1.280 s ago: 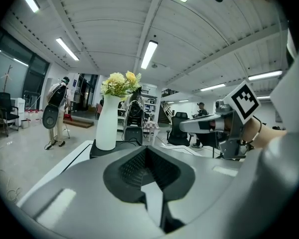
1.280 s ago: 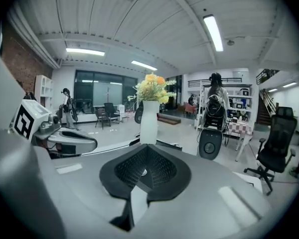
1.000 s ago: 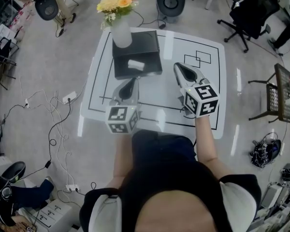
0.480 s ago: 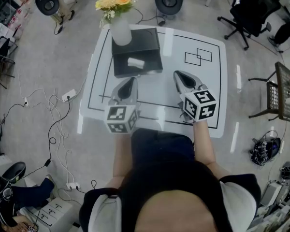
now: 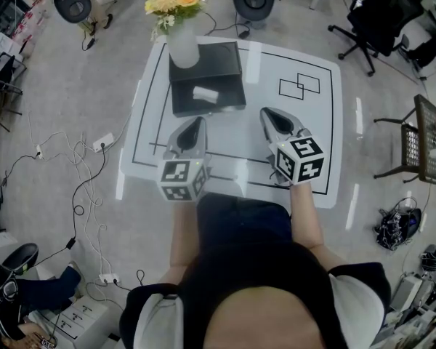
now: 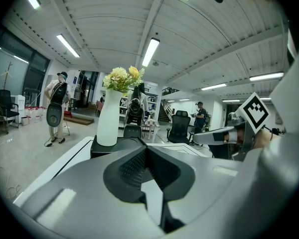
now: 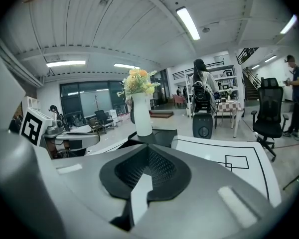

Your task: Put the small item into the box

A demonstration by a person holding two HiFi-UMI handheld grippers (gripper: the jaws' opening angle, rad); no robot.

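Observation:
A black box [image 5: 218,64] stands at the back of the white table [image 5: 312,166], and a small white item [image 5: 205,94] lies inside it near its front wall. My left gripper [image 5: 197,121] hovers just in front of the box, shut and empty. My right gripper [image 5: 266,112] is to the right of the box's front corner, also shut with nothing between its jaws. In the left gripper view the closed tips [image 6: 146,149] point at the box [image 6: 109,147]. The right gripper view shows its closed tips [image 7: 148,149] and the box [image 7: 159,136] beyond them.
A white vase of flowers [image 5: 182,48] stands at the box's back-left corner. Black outlines [image 5: 299,87] are drawn on the table's right half. Office chairs [image 5: 374,20], floor cables [image 5: 80,173] and a wire rack [image 5: 429,140] surround the table.
My right gripper has sunk a little and drawn slightly back toward the person. The left gripper and the item in the box have stayed put.

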